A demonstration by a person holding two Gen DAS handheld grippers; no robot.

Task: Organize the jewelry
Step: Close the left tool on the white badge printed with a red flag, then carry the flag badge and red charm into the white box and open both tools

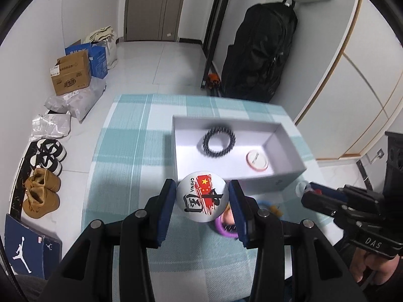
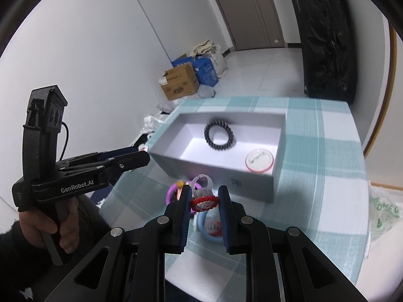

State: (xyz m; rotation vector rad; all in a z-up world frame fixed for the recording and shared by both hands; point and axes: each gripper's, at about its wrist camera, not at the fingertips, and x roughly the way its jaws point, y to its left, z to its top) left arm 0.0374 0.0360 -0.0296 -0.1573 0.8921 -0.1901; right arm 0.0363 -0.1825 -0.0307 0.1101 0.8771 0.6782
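White and printed with a red flag, the round China badge (image 1: 202, 197) sat clamped in the left gripper (image 1: 202, 198) just short of the grey box (image 1: 289, 176), which already held a black bead bracelet (image 1: 219, 142) and another badge (image 1: 257, 160). The right gripper (image 2: 203, 202) pinched a clear toy ring with a red top (image 2: 203, 200). Both pieces looked mid-carry; next, each needed lifting over the near wall and releasing inside.

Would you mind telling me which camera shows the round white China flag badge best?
The left wrist view: the round white China flag badge faces that camera, print readable, gripped between the left tongs. In the right wrist view, only a sliver of its edge shows at the left tongs' tips.
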